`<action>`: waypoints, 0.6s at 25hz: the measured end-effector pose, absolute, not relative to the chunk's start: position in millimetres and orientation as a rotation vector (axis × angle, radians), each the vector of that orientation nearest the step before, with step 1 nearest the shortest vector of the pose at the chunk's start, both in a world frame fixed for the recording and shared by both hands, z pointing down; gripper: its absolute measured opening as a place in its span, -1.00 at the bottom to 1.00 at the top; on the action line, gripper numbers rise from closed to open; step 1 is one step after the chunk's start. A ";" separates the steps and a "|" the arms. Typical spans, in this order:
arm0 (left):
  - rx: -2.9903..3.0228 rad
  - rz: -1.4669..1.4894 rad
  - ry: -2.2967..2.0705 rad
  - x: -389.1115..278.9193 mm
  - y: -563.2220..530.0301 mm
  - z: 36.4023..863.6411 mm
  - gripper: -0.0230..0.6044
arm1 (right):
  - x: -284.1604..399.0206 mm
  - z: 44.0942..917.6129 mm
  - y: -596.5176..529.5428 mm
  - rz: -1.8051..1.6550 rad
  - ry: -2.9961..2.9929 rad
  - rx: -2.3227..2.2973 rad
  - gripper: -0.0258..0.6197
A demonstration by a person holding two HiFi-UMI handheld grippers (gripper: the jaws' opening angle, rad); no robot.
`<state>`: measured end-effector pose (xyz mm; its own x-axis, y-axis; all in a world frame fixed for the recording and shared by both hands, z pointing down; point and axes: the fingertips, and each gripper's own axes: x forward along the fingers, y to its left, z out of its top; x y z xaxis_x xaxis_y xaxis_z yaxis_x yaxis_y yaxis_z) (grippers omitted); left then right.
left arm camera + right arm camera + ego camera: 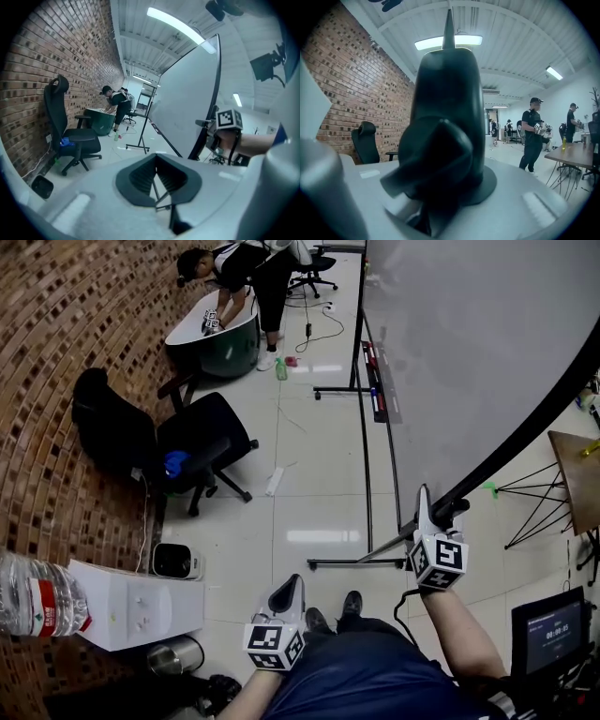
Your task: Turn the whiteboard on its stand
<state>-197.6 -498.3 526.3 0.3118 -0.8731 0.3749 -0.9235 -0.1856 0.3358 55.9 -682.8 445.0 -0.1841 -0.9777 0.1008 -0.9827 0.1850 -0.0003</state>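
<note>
Far left in the head view there's a brick wall [56, 352], a water bottle [37, 596] sitting on a white dispenser [141, 606], then a black office chair [202, 442], and up top a person [239, 268] bent over a green tub [220, 338]. The left gripper [292, 582] hangs low in the middle, well apart from the board. Its own view shows the jaws pressed together with nothing between them, which you honestly can't judge from above. That same view also gives the best side look at the whiteboard [183, 103]: it's tipped off upright on its stand [140, 136], with the right gripper's marker cube [227, 119] parked at its near black edge. Moving right in the head view, the whiteboard [469, 352] fills the upper right, and the right gripper [424, 495] is up against the board's dark frame at the lower corner. The right gripper view is mostly blocked by that black frame piece [450, 93], and the jaws are pinching it. Past it you get stuff no other view shows: more people standing around [533, 133] by a table [574, 157]. Far right from above there's a wooden tabletop [577, 474] and a small screen [553, 629].
</note>
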 end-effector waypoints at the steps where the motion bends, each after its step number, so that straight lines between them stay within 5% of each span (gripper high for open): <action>1: 2.086 0.131 -1.574 -197.3 -495.6 529.0 -0.91 | 57.2 444.5 -679.8 0.103 -2.355 1.962 -0.61; 15: 2.141 0.173 -1.514 -173.5 -458.8 530.4 -0.91 | 68.2 447.6 -624.8 0.109 -2.339 1.982 -0.63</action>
<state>-173.5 -458.8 530.4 0.3711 -0.8459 0.3831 -0.9104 -0.2502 0.3296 68.2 -624.8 447.6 -0.1639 -0.9812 0.1022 -0.9864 0.1641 -0.0067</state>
